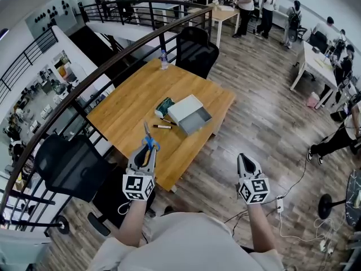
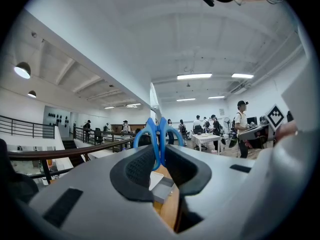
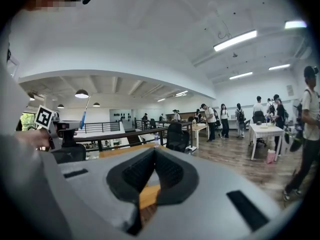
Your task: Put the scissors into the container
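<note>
From the head we look steeply down, from well above, on the wooden table [image 1: 141, 103], with the left gripper [image 1: 148, 150] and right gripper [image 1: 244, 158] near the lower edge. Each gripper camera sits close behind its own jaws and faces out across the room, with the ceiling [image 2: 190, 44] filling its upper half. All three views share the table and the curved railing [image 1: 113, 61]. We find the black chair [image 1: 194, 49] in the head and right gripper views, and the right gripper view catches the left gripper at its left edge.
</note>
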The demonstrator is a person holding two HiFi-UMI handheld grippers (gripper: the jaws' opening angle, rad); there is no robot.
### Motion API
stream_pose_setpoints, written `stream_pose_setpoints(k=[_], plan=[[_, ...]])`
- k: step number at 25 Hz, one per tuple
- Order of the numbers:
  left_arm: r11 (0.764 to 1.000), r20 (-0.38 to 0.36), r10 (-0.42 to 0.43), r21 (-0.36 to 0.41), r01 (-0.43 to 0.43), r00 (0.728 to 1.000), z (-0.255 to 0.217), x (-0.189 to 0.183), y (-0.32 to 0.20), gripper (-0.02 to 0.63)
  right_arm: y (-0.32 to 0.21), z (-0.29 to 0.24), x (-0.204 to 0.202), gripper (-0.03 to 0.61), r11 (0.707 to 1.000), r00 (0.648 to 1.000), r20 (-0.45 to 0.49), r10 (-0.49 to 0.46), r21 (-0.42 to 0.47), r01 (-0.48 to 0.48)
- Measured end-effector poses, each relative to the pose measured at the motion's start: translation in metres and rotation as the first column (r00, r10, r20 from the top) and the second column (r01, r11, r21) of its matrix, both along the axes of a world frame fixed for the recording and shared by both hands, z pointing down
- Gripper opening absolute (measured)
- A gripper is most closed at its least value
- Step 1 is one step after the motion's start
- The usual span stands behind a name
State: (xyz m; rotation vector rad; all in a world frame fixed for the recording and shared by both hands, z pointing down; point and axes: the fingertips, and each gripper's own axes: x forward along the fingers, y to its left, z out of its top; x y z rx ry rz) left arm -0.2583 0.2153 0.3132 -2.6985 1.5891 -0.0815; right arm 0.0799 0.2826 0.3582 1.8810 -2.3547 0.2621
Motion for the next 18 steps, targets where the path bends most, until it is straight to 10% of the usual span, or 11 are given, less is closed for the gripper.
stream_pose_setpoints(k=[18], plan=[[0.997,-0.026,-0.074,-0.029,0.073,0.997,0.014,0.043,0.014,0.065,-0.014,0.018,0.044,0.003,0.995,0.996,-0.029,-0.086,-0.043,0.085]])
